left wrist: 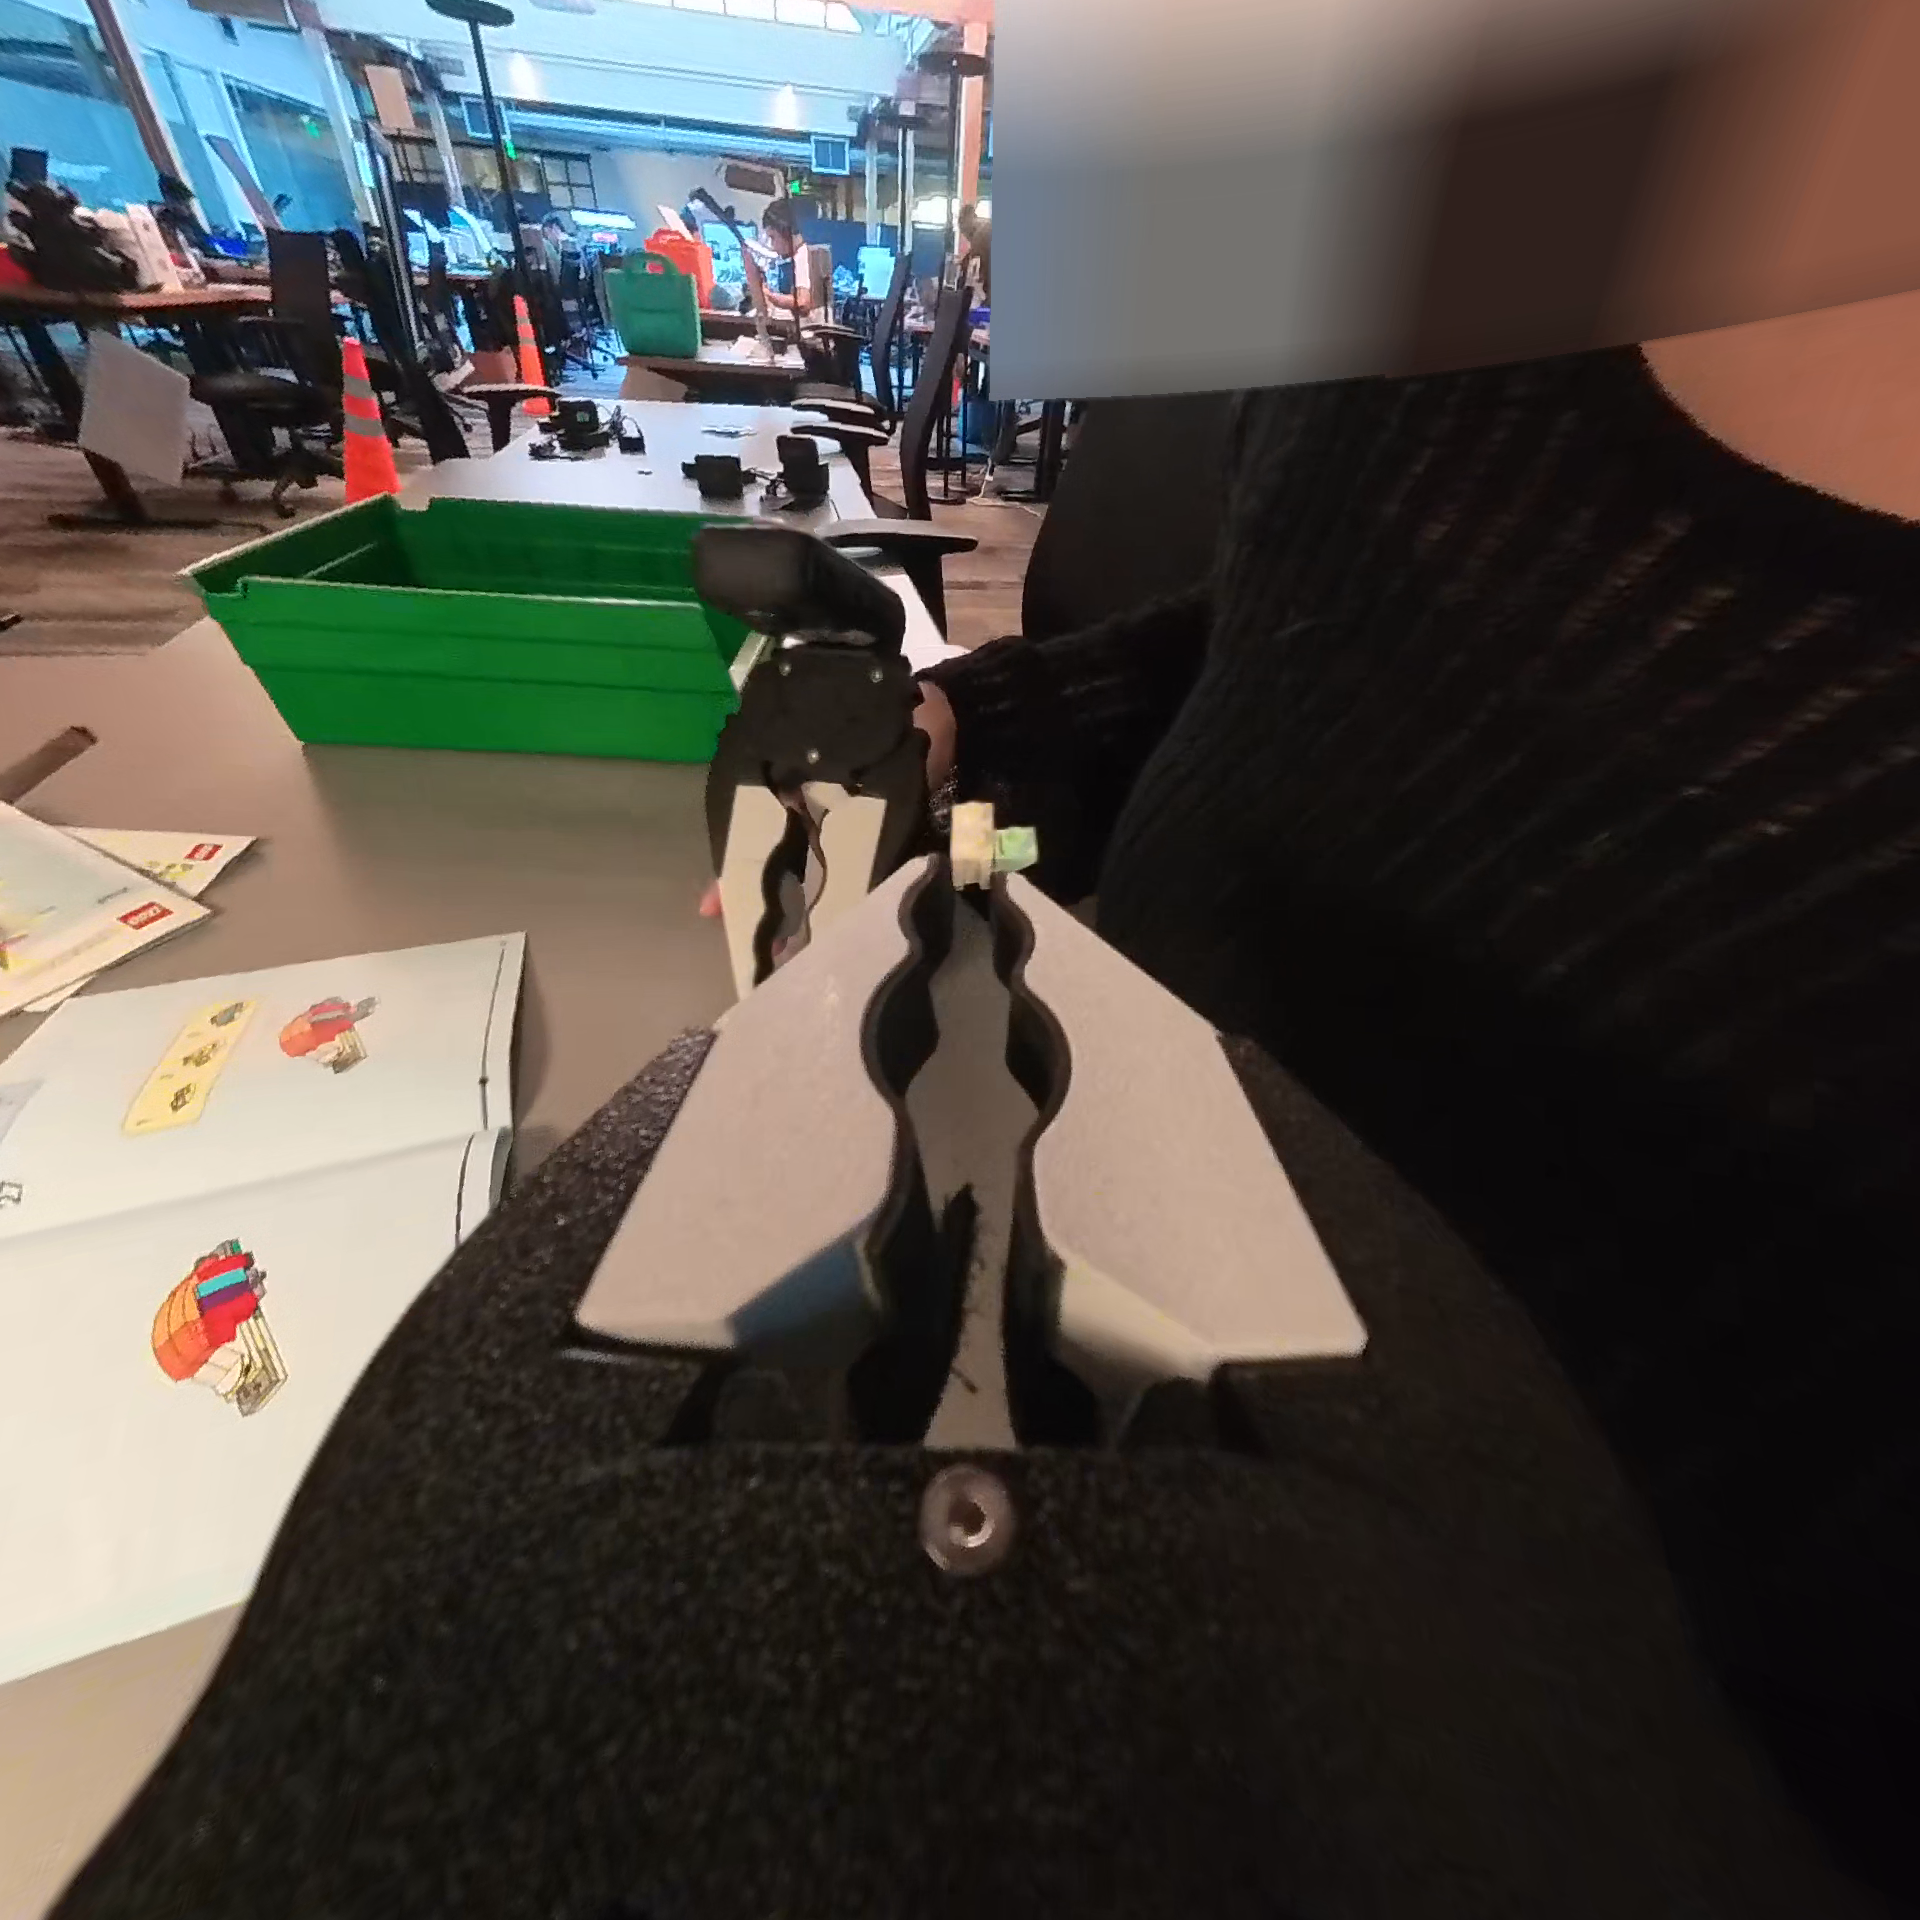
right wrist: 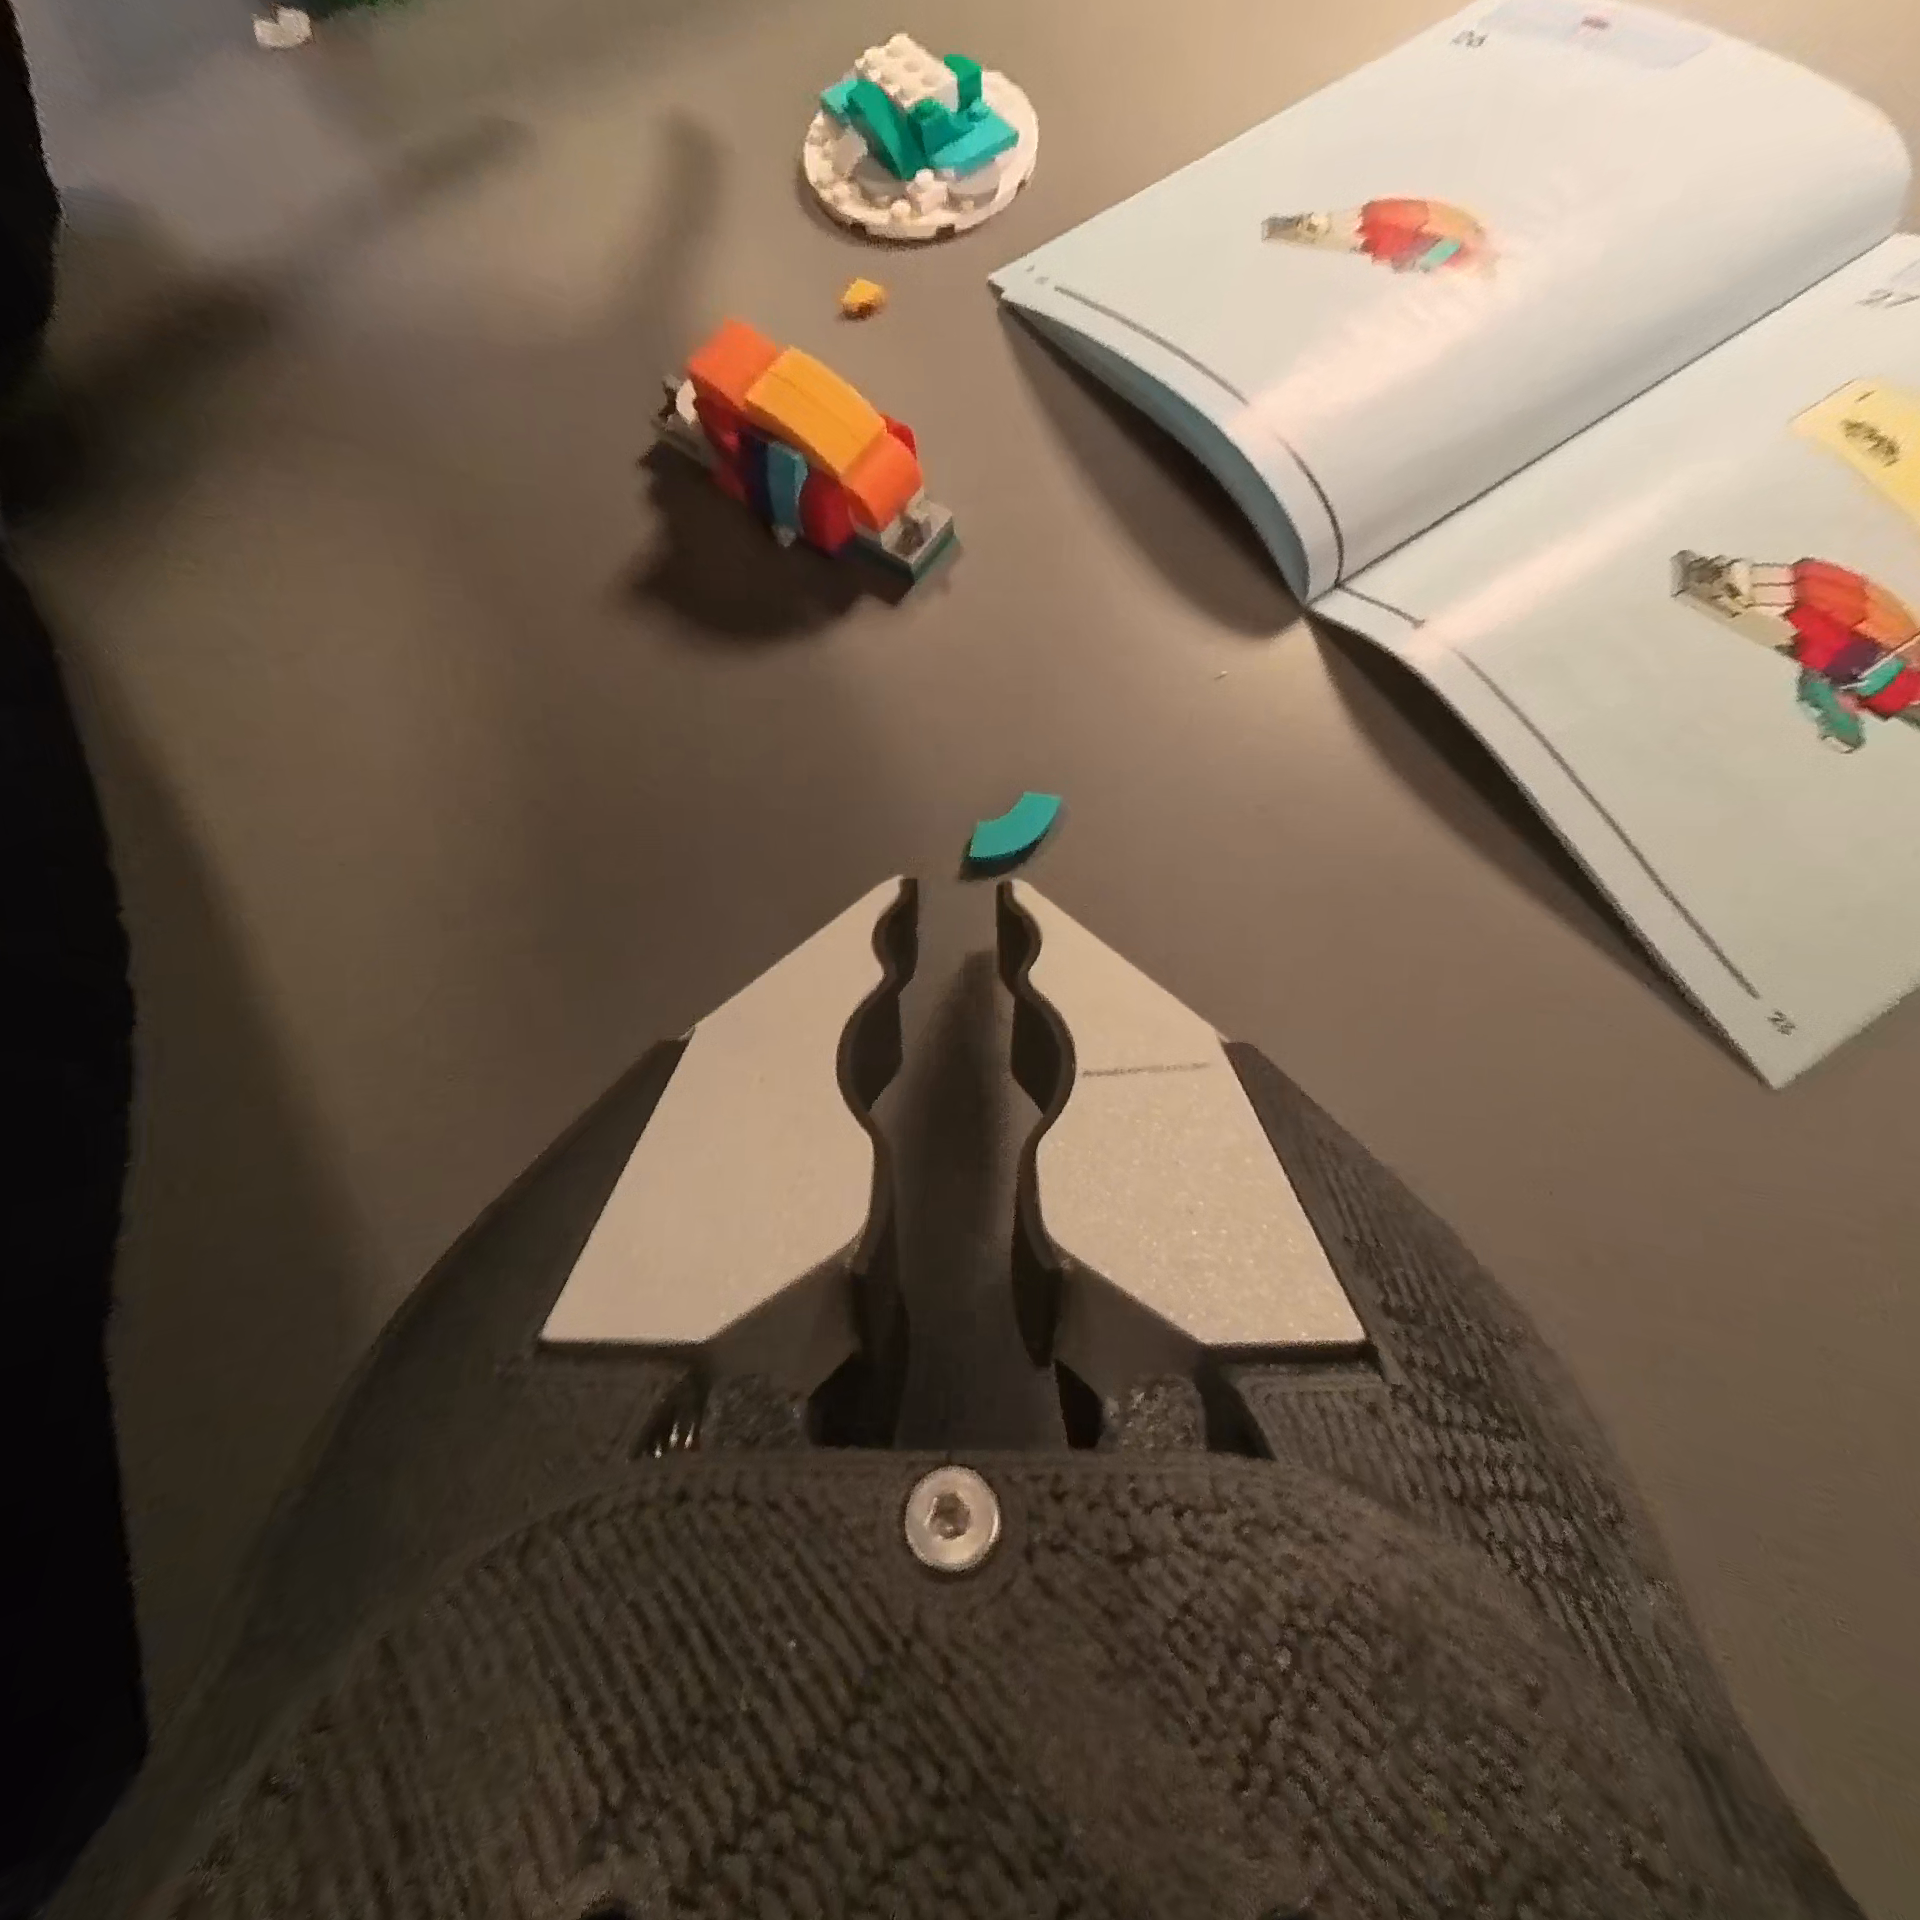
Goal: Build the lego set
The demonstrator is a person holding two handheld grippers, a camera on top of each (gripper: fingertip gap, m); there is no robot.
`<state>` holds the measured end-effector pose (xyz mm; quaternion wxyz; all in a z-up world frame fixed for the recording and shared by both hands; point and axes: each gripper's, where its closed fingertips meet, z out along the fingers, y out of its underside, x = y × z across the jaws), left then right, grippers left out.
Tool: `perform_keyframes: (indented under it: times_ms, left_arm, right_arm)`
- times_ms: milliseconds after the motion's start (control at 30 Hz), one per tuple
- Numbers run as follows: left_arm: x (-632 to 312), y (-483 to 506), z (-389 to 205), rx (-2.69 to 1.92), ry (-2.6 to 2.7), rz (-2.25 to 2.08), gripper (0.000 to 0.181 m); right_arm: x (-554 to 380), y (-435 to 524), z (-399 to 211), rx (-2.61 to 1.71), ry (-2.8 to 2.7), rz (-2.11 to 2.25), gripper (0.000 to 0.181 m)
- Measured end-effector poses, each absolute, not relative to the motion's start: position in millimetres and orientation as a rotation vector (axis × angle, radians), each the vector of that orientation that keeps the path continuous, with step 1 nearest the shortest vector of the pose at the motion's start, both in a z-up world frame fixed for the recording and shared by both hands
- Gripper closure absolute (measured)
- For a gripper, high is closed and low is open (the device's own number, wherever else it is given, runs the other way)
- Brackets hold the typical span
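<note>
hovering right gripper [right wrist: 958, 883] fingers apart, near teal curved piece [right wrist: 1011, 829].

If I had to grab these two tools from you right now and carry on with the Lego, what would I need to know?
Left gripper: jaws shut on a small white-and-green piece, held up off the table.
Right gripper: jaws slightly apart, empty, just short of a loose teal curved piece on the table.
Done: orange-and-red model lies beyond it; white round base with teal bricks farther back.
Loose: small yellow bit.
Open instruction booklet on the right.
Left: probably fit both loose parts, then join model and base.
</note>
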<state>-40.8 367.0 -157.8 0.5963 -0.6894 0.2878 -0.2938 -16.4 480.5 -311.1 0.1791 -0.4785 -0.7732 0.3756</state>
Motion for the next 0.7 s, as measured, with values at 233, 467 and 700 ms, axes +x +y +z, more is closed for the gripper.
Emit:
perform_keyframes:
  times_ms: [233, 467, 700]
  left_arm:
    - [-48, 371, -173, -1.67, 0.63, -0.657, 0.177]
    - [-48, 367, -202, -1.806, 0.63, -0.619, 0.177]
    - [-40, 350, -223, -1.882, 0.62, -0.659, 0.177]
  right_arm:
    - [-21, 468, -317, -1.332, -2.217, 1.032, 0.167]
    - [-33, 465, -309, -1.265, -2.136, 1.055, 0.166]
    - [-36, 479, -308, -1.15, -2.185, 1.081, 0.147]
